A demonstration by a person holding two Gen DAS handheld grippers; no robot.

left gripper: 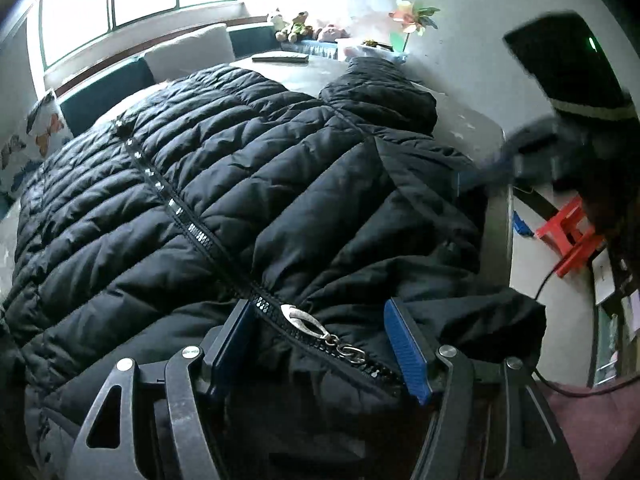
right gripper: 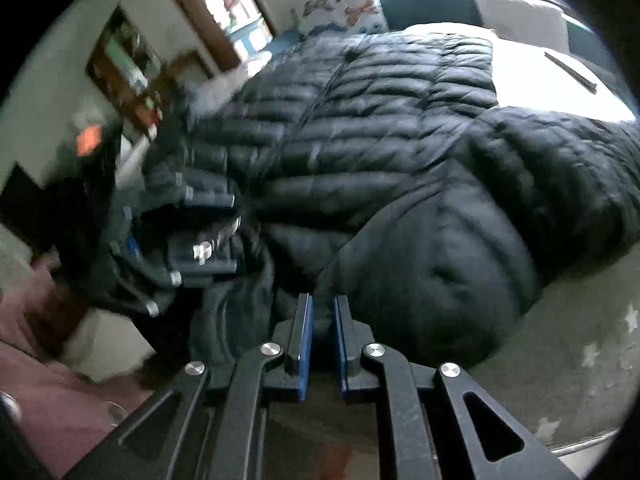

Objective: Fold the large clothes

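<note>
Black quilted jacket (left gripper: 248, 184) spread zipped on table (left gripper: 476, 128), unfolded. Left gripper (left gripper: 320, 336) open astride zip pull (left gripper: 300, 316). Right gripper (right gripper: 322, 320) pinching near fabric. Folding all ahead.

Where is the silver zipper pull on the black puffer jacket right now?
In the left wrist view, the zipper pull lies low in the centre, on the jacket near its collar end, between the open blue pads of the left gripper.
</note>
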